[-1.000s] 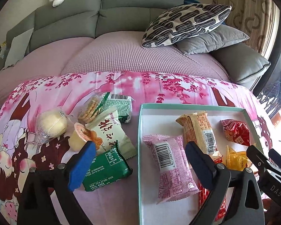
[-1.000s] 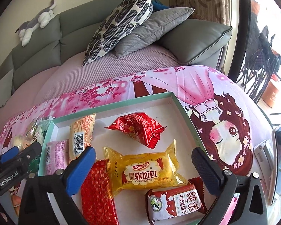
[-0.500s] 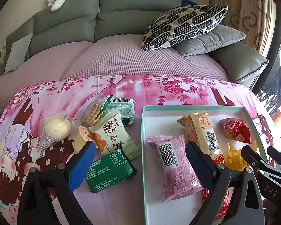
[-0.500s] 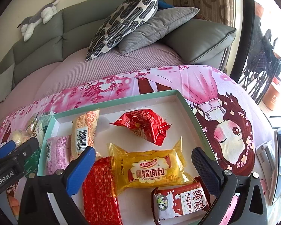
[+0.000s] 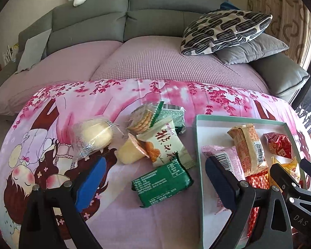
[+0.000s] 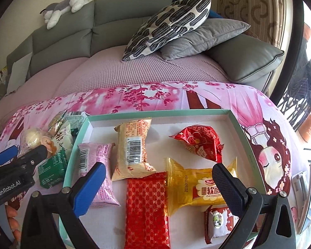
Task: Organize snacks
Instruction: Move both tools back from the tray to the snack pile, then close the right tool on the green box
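Note:
A white box with a teal rim (image 5: 199, 145) (image 6: 155, 113) holds several wrapped snacks: pink (image 6: 95, 159), tan (image 6: 132, 145), red candy-shaped (image 6: 199, 143), yellow (image 6: 197, 188), red patterned (image 6: 147, 207) and a small milk pack (image 6: 217, 224). Left of the box lie a green pack (image 5: 161, 182), a white-green pack (image 5: 165, 143), a jelly cup (image 5: 130, 151), a round bun (image 5: 95, 134) and crackers (image 5: 141, 116). My left gripper (image 5: 153, 184) is open and empty above the green pack. My right gripper (image 6: 155, 188) is open and empty above the box.
The snacks lie on a pink cartoon-print cloth (image 5: 114, 95) over a low table. A grey sofa (image 5: 134, 20) with pillows (image 5: 226, 31) stands behind. A phone-like device (image 6: 300, 186) lies at the table's right edge.
My left gripper has shifted left, from over the box's left edge to over the loose green pack. My right gripper has drifted slightly left over the box. Both stay open.

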Demonstrator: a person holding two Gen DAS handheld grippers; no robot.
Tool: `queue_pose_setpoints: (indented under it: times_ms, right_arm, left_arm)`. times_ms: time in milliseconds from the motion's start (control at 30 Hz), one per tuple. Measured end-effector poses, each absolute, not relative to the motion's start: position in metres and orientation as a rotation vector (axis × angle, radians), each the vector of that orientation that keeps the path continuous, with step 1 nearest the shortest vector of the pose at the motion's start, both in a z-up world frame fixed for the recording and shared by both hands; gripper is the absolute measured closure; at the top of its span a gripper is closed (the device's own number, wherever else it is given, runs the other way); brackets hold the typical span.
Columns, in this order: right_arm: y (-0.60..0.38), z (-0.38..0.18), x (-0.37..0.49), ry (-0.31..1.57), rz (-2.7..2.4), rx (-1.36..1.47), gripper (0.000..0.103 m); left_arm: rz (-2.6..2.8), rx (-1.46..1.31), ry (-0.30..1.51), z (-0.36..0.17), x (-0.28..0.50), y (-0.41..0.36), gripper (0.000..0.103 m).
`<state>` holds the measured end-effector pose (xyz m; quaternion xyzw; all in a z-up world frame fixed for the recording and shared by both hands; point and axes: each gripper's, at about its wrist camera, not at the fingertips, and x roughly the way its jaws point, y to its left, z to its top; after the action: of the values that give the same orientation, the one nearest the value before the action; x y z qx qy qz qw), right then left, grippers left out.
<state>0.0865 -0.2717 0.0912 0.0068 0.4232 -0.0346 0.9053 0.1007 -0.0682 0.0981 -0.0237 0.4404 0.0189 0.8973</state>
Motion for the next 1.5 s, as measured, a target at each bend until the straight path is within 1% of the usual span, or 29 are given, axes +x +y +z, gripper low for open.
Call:
queue_pose_setpoints:
  times_ms: [400,733,1100,1500]
  right_arm:
    - [-0.214,0.091,0.090,0.862,0.019,-0.016,0.000]
    - [-0.164,0.080,0.093,0.870,0.129,-0.059,0.000]
    - [-0.119,0.070,0.098,0.868,0.229,-0.138,0.000]
    - [-0.089,0.047,0.102,0.910,0.339,-0.173,0.000]
  left_arm:
    - [0.175,-0.045,0.907,0.102,0.090,-0.003,0.007]
    - [0.271,-0.122,0.904,0.103,0.082,0.049,0.007]
    - [0.241,-0.166,0.949,0.091,0.088,0.065,0.007]
    - [0.231,-0.148,1.061,0.056,0.094,0.066,0.007]
